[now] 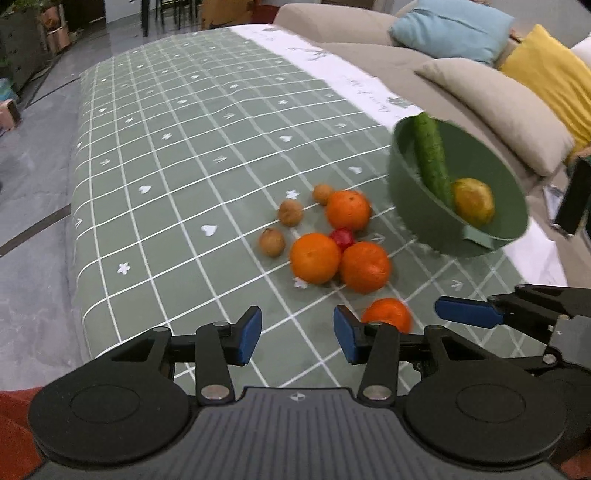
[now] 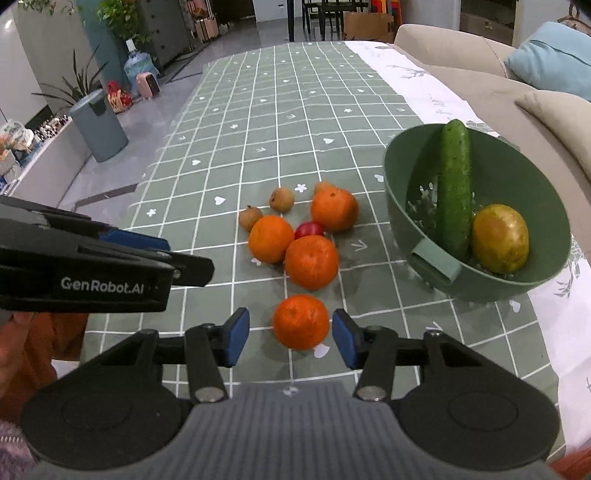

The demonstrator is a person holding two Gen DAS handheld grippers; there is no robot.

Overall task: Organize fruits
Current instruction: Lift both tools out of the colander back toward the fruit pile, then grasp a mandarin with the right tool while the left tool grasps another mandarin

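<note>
- While both tongs hang over the green checked desk (image 2: 258, 110), the right tongs (image 2: 290, 338) gape wide with the nearest orange (image 2: 301, 321) between the pads, not touching either.
- At 12 o'clock from that orange sit three more oranges (image 2: 312, 261), a red fruit (image 2: 309, 229) and small brown fruits (image 2: 282, 199).
- At 2 o'clock, the green bowl (image 2: 399, 177) holds a cucumber (image 2: 453, 188) and a yellow-green fruit (image 2: 500, 238).
- Left tongs (image 1: 297, 334) are wide apart, gripping nothing.

A green checked tablecloth (image 2: 295, 122) covers the table. Beside it stands a beige sofa (image 1: 369, 40) with light-blue cushion (image 1: 454, 29) and yellow cushion (image 1: 550, 74). A grey bin (image 2: 98, 125) stands on the floor.
</note>
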